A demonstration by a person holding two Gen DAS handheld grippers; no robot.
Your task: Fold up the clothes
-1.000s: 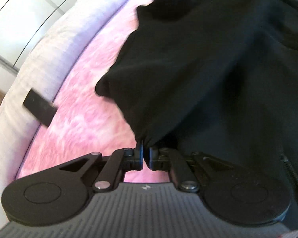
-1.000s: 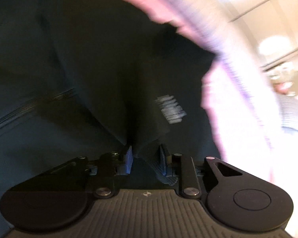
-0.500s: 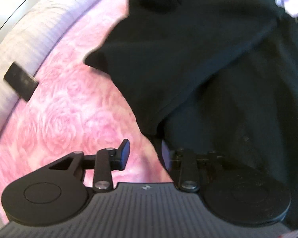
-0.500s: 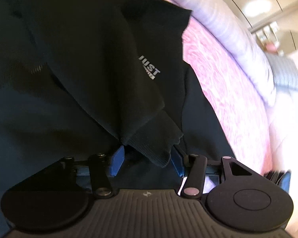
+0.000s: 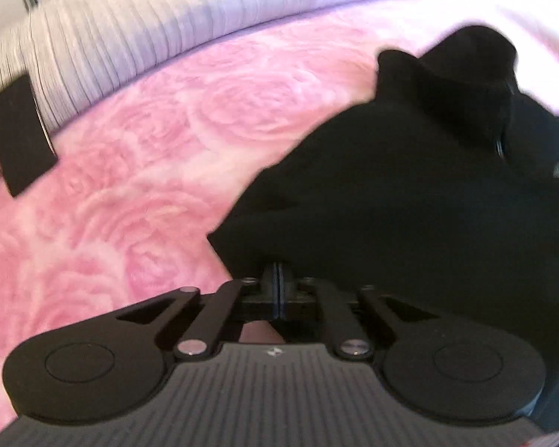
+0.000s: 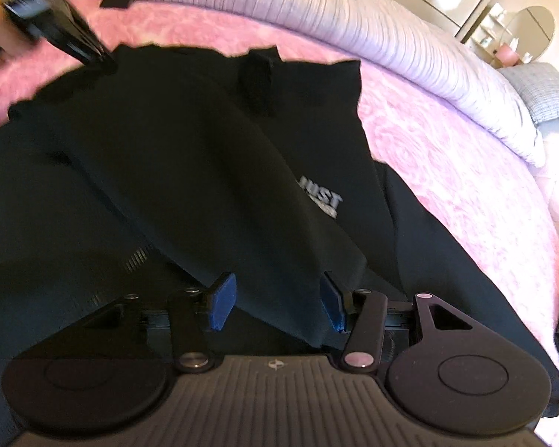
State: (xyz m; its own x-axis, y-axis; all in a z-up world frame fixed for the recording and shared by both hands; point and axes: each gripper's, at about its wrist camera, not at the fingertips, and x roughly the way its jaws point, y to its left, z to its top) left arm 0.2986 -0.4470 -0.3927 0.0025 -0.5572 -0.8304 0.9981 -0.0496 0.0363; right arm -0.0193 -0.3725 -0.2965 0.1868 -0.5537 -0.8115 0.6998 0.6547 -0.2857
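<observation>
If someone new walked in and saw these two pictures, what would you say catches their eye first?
First, the black garment spread across the pink rose-patterned blanket, with white lettering toward its right side. Next, the right gripper, open, its blue pads either side of a fabric fold, and the left gripper, shut at the garment's edge.

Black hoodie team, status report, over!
Left hand-held gripper shut on black hoodie edge. Right hand-held gripper open around cuff. Nothing blocking on pink blanket.
</observation>
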